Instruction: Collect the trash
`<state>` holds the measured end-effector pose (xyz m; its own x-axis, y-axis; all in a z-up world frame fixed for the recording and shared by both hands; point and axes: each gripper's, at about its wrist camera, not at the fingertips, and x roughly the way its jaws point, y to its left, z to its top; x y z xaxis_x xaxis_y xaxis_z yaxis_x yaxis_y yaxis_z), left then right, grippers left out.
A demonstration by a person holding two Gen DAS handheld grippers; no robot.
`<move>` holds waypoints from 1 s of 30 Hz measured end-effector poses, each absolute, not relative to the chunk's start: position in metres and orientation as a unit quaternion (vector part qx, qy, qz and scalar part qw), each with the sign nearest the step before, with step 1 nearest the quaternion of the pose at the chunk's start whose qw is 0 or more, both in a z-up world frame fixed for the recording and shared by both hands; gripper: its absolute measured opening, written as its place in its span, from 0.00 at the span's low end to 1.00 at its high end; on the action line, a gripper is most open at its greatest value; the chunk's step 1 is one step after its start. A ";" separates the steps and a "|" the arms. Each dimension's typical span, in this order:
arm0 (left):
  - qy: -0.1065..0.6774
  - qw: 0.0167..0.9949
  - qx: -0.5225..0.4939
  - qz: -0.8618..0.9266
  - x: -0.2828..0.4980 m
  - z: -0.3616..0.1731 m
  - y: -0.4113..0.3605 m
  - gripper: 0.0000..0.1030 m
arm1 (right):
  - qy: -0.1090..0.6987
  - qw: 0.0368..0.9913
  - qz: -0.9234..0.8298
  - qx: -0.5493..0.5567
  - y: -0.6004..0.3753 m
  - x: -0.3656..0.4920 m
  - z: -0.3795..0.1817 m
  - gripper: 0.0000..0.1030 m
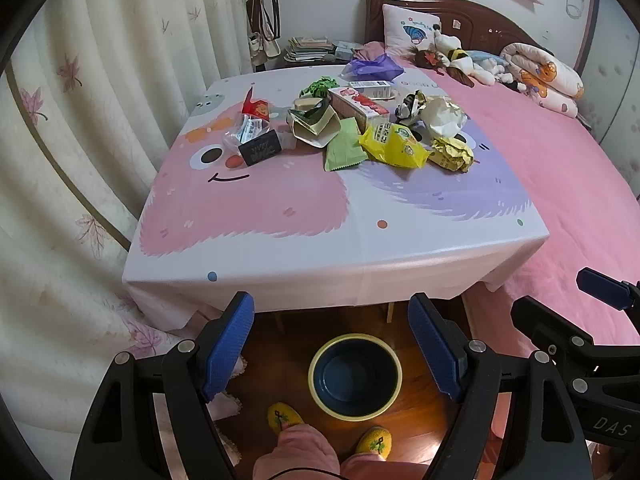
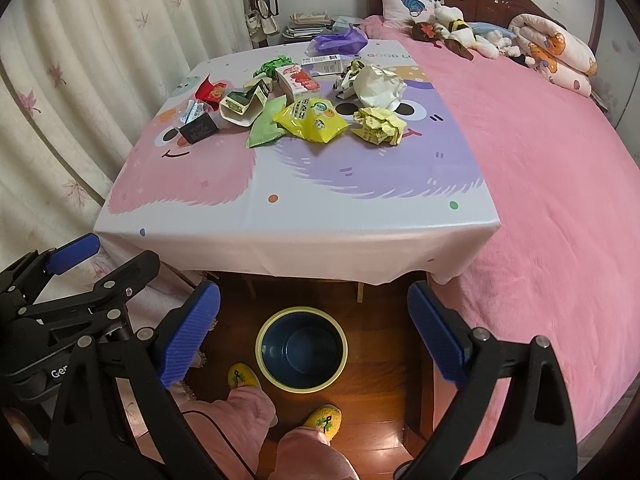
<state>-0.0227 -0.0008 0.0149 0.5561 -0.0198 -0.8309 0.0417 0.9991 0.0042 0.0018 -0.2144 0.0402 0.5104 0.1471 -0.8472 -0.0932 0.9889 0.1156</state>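
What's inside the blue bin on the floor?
Nothing shows inside the blue bin: only its dark bare bottom, seen from above. All the trash, like the yellow snack bag, lies on the table. Both grippers are open and hold nothing.

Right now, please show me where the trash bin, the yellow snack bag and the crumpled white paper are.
trash bin (image 2: 301, 318): right wrist view, far rim.
yellow snack bag (image 2: 310, 120): right wrist view, middle of the bag.
crumpled white paper (image 1: 442, 116): left wrist view, centre of the paper.
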 end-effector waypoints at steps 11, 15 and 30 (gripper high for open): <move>0.467 0.884 0.010 -0.009 -0.009 0.028 0.002 0.78 | 0.481 0.872 0.080 0.032 -0.218 0.012 0.050 0.91; 0.467 0.884 0.000 -0.009 -0.003 0.031 0.007 0.78 | 0.475 0.875 0.087 0.030 -0.215 0.018 0.055 0.89; 0.447 0.894 0.008 -0.038 0.077 0.047 0.051 0.78 | 0.457 0.882 0.113 -0.021 -0.163 0.084 0.067 0.65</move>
<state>0.0774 0.0508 0.0475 0.5975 -0.0603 -0.7996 0.0751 0.9970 -0.0191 0.0836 -0.1627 0.0672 0.5557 0.1806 -0.8115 -0.2194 0.9734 0.0664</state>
